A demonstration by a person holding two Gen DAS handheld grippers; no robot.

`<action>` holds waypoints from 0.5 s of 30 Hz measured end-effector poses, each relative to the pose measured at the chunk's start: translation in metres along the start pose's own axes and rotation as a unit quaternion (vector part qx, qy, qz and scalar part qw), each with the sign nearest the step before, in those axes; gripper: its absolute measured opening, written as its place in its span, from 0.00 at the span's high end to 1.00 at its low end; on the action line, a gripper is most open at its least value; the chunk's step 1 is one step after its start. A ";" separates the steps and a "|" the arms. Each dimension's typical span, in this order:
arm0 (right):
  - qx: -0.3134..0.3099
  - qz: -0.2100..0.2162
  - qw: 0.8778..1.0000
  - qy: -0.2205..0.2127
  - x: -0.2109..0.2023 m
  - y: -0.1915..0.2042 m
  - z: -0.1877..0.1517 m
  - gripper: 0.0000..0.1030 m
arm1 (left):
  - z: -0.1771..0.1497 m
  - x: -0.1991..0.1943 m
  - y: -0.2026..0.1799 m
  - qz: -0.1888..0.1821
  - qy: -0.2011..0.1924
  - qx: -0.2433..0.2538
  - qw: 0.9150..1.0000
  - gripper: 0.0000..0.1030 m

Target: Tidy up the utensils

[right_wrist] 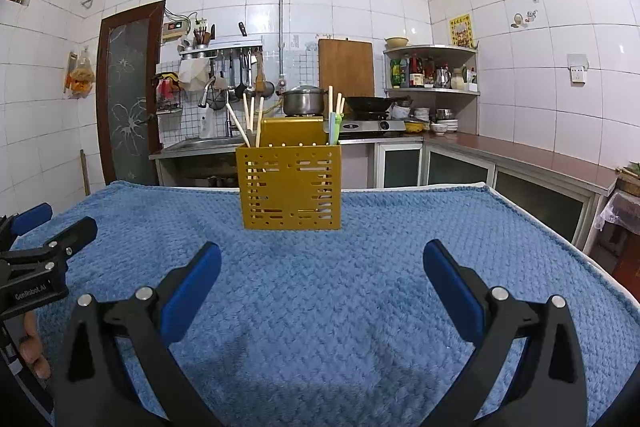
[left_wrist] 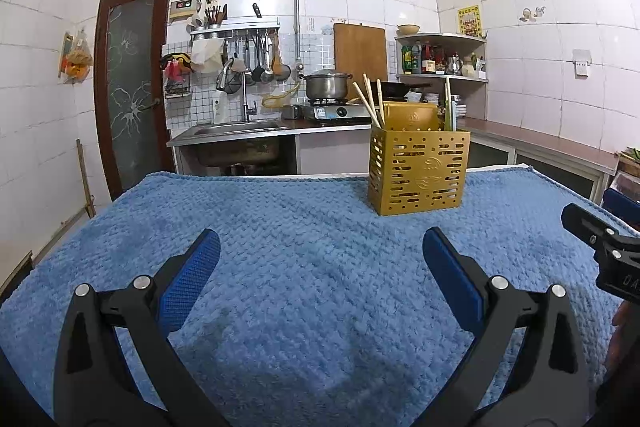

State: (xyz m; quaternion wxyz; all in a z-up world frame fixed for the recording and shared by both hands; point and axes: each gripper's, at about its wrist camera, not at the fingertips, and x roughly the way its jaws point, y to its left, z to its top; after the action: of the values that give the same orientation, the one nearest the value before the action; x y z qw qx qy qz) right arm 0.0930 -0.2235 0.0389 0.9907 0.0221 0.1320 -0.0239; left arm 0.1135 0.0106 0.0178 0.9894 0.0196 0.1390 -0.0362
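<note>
The utensil holder [right_wrist: 291,187] stood on the towel [right_wrist: 320,287], chopsticks [right_wrist: 251,117] in it, perhaps a spoon too; the stove [right_wrist: 374,126] lay behind it.

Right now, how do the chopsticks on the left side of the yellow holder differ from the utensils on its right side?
The left chopsticks are all pale wood and fan outward; the right utensils stand closer to upright and include green and bluish pieces. Both groups stand inside the yellow holder on the blue towel.

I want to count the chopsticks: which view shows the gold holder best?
The right wrist view: the gold holder faces it squarely, chopsticks fanned apart. The left wrist view shows it off to the right, angled.
</note>
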 end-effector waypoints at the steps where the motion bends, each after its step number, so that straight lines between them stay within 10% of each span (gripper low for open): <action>1: 0.001 0.000 1.000 0.000 -0.001 0.000 0.000 0.04 | 0.000 0.000 0.000 0.000 0.000 -0.001 1.000 0.05; 15: 0.002 0.001 1.000 0.001 -0.002 0.000 0.002 0.04 | -0.003 0.003 0.003 0.005 -0.005 -0.010 1.000 0.05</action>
State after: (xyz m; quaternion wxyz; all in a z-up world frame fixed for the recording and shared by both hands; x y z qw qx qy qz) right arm 0.0919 -0.2233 0.0410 0.9906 0.0246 0.1327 -0.0236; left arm 0.1155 0.0130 0.0145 0.9904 0.0102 0.1347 -0.0298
